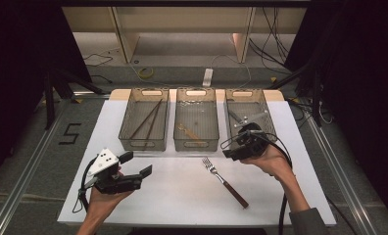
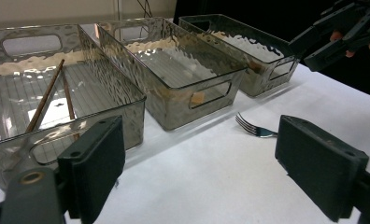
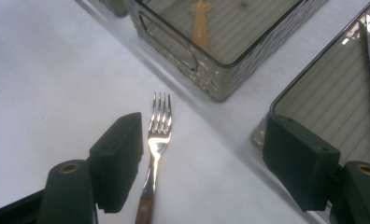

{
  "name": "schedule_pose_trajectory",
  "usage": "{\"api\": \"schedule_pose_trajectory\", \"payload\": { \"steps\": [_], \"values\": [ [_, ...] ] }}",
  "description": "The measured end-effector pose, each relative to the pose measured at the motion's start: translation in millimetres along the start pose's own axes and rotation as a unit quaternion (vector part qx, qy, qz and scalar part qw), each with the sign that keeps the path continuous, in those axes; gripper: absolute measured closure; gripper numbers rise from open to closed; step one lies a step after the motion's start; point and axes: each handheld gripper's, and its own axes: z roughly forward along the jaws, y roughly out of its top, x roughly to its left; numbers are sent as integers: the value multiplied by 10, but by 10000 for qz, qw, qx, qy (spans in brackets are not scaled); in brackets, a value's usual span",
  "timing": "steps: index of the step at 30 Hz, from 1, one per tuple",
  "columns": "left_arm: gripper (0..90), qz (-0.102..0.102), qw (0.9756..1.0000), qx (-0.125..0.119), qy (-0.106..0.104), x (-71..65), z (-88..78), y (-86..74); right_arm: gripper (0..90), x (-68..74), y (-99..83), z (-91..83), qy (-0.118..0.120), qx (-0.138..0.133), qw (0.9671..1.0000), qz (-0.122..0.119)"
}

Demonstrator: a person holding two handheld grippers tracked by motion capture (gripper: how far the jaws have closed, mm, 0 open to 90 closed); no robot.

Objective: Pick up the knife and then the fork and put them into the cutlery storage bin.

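Fork (image 1: 224, 177) lies flat on the white table (image 1: 172, 196), tines toward the middle bin (image 1: 196, 119), wooden handle running diagonally toward the person. Right gripper (image 1: 245, 142) hovers nearby, jaws apart, empty. Left gripper (image 1: 133, 172) released too.

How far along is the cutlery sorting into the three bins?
Done: chopsticks lie in the left bin, a wooden utensil in the middle bin. In hand: nothing; the right gripper hangs open above the fork. Left: the fork lies on the table, ungrasped; the left gripper is open and empty.
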Motion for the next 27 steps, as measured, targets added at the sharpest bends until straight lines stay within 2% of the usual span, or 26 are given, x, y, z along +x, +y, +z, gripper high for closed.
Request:
{"api": "schedule_pose_trajectory", "payload": {
  "steps": [8, 27],
  "values": [
    [156, -21, 10000, -23, 1, -2, -4, 2, 292, 103, -43, 57, 70, 216, 9996, -182],
    [156, -16, 10000, -33, 5, -2, -11, 5, 261, 264, -169, 197, 126, 701, 9967, -383]
  ]
}}
